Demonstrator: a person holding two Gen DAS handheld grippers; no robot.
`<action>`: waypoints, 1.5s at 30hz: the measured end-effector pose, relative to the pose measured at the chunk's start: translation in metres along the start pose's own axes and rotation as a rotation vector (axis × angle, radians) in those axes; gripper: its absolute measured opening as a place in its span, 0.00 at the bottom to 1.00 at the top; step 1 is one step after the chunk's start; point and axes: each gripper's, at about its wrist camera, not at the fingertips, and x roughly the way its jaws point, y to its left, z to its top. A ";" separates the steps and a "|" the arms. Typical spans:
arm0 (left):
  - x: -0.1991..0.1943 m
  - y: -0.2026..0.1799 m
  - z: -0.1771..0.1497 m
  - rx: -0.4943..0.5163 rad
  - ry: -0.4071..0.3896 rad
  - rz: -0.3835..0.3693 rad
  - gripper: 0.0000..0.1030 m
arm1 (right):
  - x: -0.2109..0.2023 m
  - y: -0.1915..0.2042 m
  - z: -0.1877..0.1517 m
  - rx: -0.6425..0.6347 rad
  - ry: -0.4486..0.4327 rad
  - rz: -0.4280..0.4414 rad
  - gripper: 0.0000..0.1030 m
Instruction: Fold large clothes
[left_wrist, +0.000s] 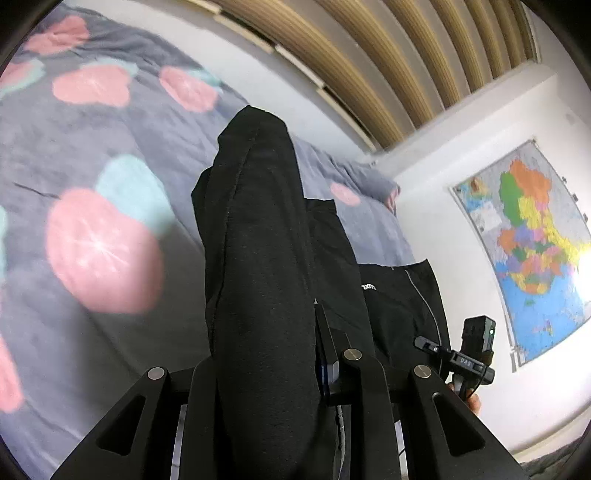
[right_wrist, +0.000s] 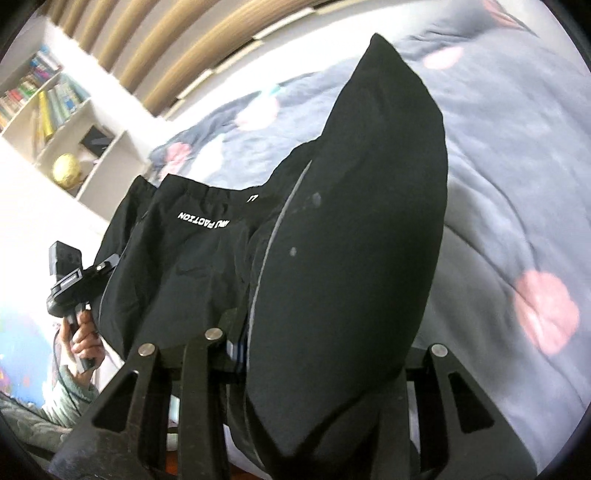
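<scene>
Both the left gripper (left_wrist: 273, 354) and the right gripper (right_wrist: 314, 343) pinch the black fabric trousers (right_wrist: 351, 221), one leg each; the legs hang towards twelve o'clock over the grey flowered bed quilt (right_wrist: 498, 184).

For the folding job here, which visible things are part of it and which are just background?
In the job:
- black trousers, held up over the bed
- left gripper, shut on the trousers
- right gripper, shut on the trousers
- quilt, the surface below

Just lying about:
- wall map
- bookshelf
- gold globe

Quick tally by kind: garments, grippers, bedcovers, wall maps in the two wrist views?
Black trousers: 1
Grippers: 2, left gripper, right gripper
Floral bedcover: 1
Wall map: 1
Total: 5
</scene>
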 end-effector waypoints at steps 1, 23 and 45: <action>0.008 -0.003 -0.003 0.006 0.010 -0.002 0.24 | -0.006 -0.009 -0.002 0.006 0.001 -0.023 0.32; 0.113 0.060 -0.048 -0.226 0.142 0.312 0.51 | 0.030 -0.159 -0.026 0.514 0.062 -0.417 0.85; 0.013 -0.221 -0.027 0.486 -0.128 0.571 0.52 | -0.063 0.065 0.020 0.040 -0.171 -0.514 0.90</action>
